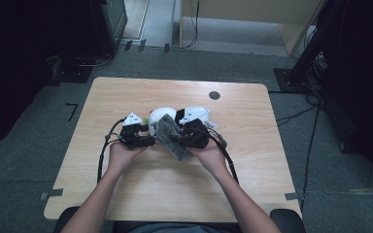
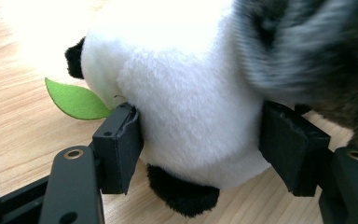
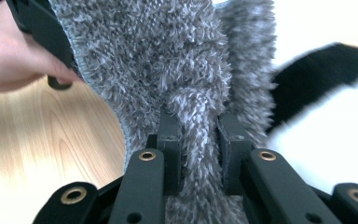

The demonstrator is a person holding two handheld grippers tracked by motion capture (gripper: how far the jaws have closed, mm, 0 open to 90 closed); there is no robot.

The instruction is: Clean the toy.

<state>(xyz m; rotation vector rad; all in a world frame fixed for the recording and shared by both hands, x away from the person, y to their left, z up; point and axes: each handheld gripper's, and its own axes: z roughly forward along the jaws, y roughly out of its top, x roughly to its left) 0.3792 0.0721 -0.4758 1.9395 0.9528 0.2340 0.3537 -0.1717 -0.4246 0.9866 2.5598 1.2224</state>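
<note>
Both forearms are bare, with what may be a dark sleeve edge at the bottom of the high view. The left gripper and right gripper are black, each topped by a pale three-cornered plate, with a black cable looping back behind it. Brass-ringed holes dot the jaw arms.

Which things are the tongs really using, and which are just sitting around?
In use:
- panda toy, squeezed by the left tongs
- fuzzy grey cloth, pinched by the right tongs

Just around:
- dark round hole in the table
- cables on the floor
</note>
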